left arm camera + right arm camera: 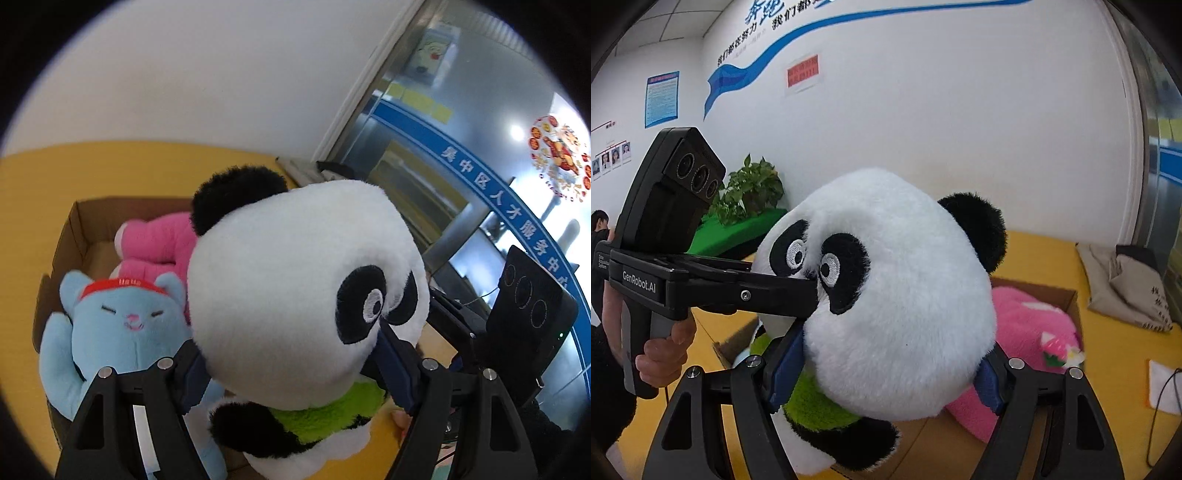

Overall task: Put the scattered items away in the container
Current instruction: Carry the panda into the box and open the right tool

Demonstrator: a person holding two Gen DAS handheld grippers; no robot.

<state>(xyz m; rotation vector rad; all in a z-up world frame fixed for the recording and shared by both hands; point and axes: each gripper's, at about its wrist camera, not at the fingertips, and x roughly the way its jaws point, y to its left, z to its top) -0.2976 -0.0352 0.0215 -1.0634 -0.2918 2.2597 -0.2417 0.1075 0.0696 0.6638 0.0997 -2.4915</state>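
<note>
Both grippers clamp the panda plush by its big white head: the left gripper has its 2 fingers pinching the head's lower sides, one pad pressed just under the eye patch, and the right gripper pinches the same head from the opposite side. The panda hangs above the cardboard box. Inside the box lie a blue plush and, farther back, a pink plush. The box sits on a yellow tabletop.
</note>
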